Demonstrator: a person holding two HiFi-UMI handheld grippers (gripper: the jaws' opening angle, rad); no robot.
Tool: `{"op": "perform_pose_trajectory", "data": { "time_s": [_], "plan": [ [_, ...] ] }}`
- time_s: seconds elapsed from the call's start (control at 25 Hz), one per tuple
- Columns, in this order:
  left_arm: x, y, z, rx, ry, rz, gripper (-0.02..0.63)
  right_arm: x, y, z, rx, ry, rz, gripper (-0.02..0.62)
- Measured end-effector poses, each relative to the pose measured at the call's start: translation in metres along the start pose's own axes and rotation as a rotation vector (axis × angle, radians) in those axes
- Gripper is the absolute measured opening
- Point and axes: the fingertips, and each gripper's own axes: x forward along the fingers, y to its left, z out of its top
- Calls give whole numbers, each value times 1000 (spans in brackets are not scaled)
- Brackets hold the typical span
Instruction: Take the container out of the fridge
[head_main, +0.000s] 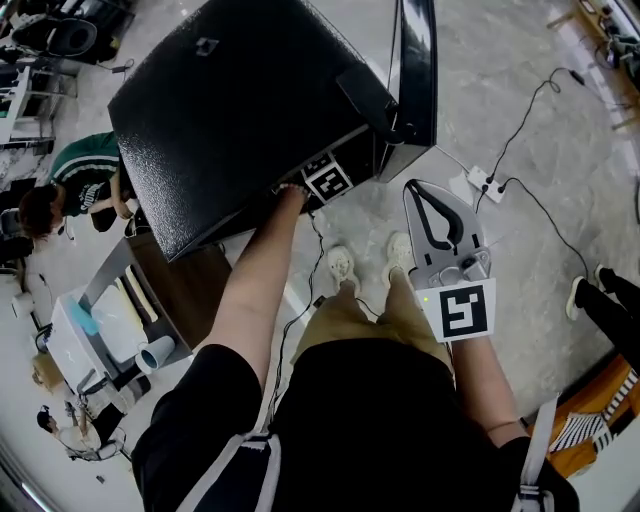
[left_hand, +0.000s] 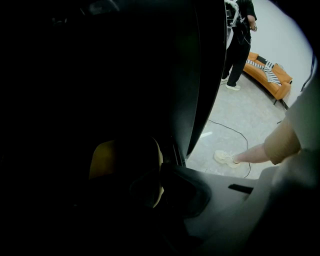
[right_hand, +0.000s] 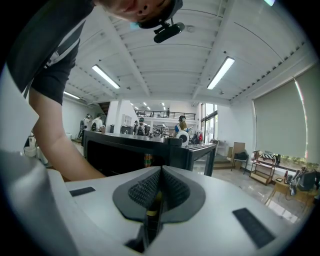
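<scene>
The black fridge stands on the floor below me with its door swung open to the right. My left arm reaches into it; only the left gripper's marker cube shows at the opening. Inside, in the dark, the left gripper has its pads closed on the pale rim of a yellow container. My right gripper hangs outside in front of the fridge, shut and holding nothing.
A power strip and cables lie on the floor right of the fridge. My feet stand just before it. A desk with a seated person is at left. An orange sofa and a standing person are beyond the door.
</scene>
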Motion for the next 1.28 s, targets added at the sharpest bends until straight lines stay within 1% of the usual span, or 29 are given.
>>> {"op": "perform_pose_trajectory", "data": {
  "time_s": [0.2,0.32,0.44,0.52,0.68,0.84,1.0,1.16,1.28],
  "plan": [
    [-20,-5,3,-31,-48,-5,34,6,10,6,-12,-13,16,35],
    [-38,-11,2,-50,-81,5,34,9,22,12,-16,-32,28,35],
    [-55,-20,1,-67,-126,14,34,8,37,19,-18,-48,43,35],
    [-67,-31,0,-69,-148,5,34,5,45,23,-33,-51,45,35],
    [-96,-47,-6,-62,-186,1,34,0,61,29,-49,-53,26,35],
    [-127,-59,-14,-103,-240,-10,34,-9,78,39,-65,-57,5,35],
    [-152,-75,-31,-106,-287,-30,34,-20,101,31,-120,-5,0,35],
    [-176,-89,-49,-119,-327,-48,34,-30,125,36,-143,-14,-20,35],
    [-191,-95,-54,-154,-356,-65,34,-31,135,42,-145,-20,-26,34]
  ]
}}
